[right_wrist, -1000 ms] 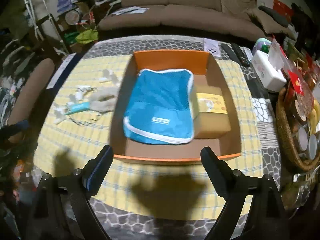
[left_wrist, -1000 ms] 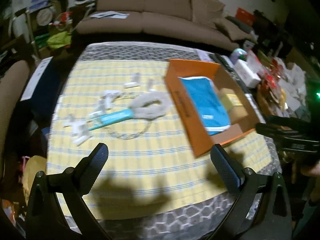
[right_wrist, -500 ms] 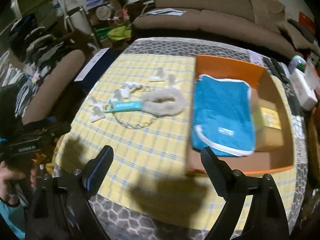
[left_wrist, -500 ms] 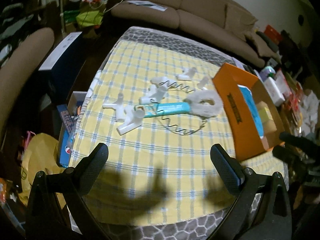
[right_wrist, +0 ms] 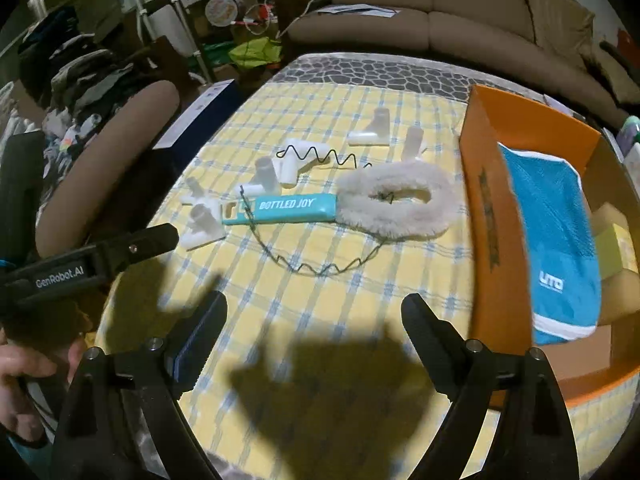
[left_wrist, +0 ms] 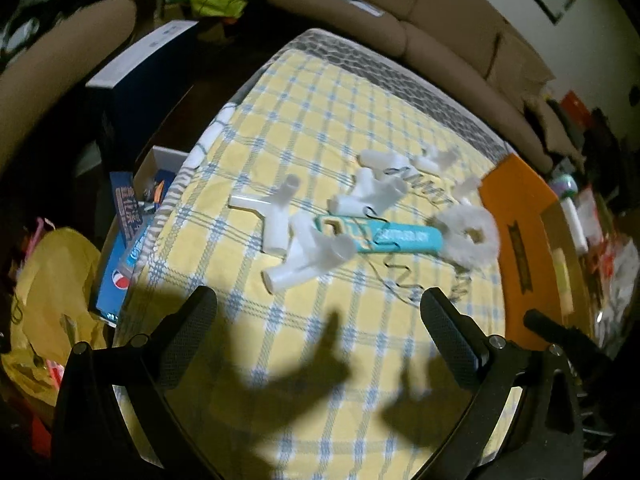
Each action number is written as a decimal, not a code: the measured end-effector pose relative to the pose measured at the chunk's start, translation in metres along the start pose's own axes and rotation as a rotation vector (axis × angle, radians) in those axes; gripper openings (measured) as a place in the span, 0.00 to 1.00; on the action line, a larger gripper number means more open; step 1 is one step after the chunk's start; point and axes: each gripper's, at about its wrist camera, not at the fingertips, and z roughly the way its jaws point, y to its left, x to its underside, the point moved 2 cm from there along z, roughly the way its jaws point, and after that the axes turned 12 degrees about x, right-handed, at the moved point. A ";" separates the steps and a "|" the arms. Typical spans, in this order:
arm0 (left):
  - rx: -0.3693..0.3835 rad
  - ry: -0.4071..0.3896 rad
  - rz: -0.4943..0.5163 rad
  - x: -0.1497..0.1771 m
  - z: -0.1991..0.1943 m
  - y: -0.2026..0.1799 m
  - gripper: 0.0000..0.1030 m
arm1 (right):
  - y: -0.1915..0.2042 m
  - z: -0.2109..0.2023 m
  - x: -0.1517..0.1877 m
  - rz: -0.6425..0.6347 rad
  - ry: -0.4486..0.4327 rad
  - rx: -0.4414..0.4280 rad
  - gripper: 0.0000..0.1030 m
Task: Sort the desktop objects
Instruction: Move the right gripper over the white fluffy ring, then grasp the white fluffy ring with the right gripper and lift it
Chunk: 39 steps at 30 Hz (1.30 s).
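With both jaws spread and empty, we should approach the white pipe fitting (left_wrist: pixel 308 256) at mid-frame squarely, then clamp gently.

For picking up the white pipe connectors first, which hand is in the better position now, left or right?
Left, probably. The open left claw points at the white pipe connectors, which lie just ahead of it. The right claw, also open, faces the teal brush and the orange box, with the connectors farther off to its left.
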 end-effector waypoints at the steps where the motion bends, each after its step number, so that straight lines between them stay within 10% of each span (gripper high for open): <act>1: 0.001 -0.001 -0.020 -0.003 0.003 0.004 0.99 | 0.001 0.003 -0.002 -0.005 -0.006 0.005 0.88; 39: 0.106 0.024 -0.069 -0.036 0.037 0.003 0.99 | -0.018 0.118 -0.068 0.113 0.074 -0.005 0.91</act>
